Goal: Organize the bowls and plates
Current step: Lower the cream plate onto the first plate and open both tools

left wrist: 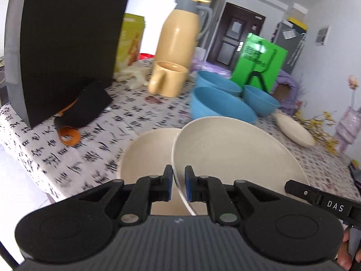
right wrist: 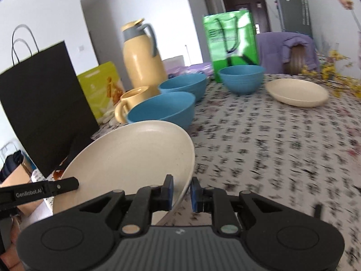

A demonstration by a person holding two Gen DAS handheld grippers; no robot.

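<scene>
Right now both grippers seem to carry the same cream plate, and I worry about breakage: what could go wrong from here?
1. The left gripper and right gripper pinch only the rim of the tilted cream plate; it may slip.
2. A second cream plate lies right beneath it; lowering carelessly could knock them together.
3. The blue bowl and yellow mug stand close ahead, within reach of a swing.

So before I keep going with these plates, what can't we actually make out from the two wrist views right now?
- Left wrist view: the lower plate is half covered by the plate in the left gripper, so contact between them is unclear.
- Left wrist view: the black bag hides the table behind it.
- Right wrist view: the tablecloth is blurred, its print unreadable.
- Right wrist view: the right gripper clamps a plate that hides the table edge.
</scene>
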